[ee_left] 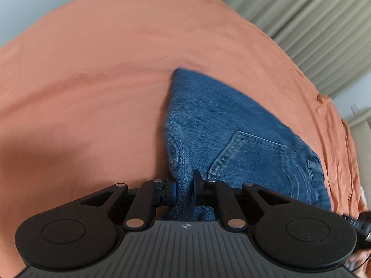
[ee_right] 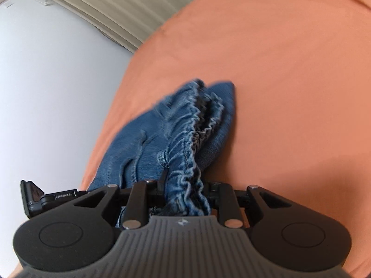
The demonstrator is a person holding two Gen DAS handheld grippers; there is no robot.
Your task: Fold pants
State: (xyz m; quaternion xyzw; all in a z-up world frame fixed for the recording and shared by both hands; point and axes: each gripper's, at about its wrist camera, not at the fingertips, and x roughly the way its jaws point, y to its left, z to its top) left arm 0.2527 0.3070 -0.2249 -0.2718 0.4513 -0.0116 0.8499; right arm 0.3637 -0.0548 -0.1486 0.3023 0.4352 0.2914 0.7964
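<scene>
The blue denim pants [ee_left: 231, 134] hang above an orange bedsheet [ee_left: 92, 69]. My left gripper [ee_left: 184, 188] is shut on a bunched edge of the denim, with a back pocket [ee_left: 250, 157] showing to its right. My right gripper [ee_right: 185, 192] is shut on the gathered elastic waistband [ee_right: 192, 143] of the pants [ee_right: 143, 143], which bunches between the jaws. The cloth stretches away from both grippers and its far end reaches the sheet [ee_right: 278, 69]. The legs are hidden.
Beige pleated curtains [ee_left: 313, 23] hang behind the bed, also in the right wrist view [ee_right: 111, 7]. A white wall [ee_right: 46, 81] lies to the left of the bed. The other gripper's body [ee_right: 34, 199] shows at the left edge.
</scene>
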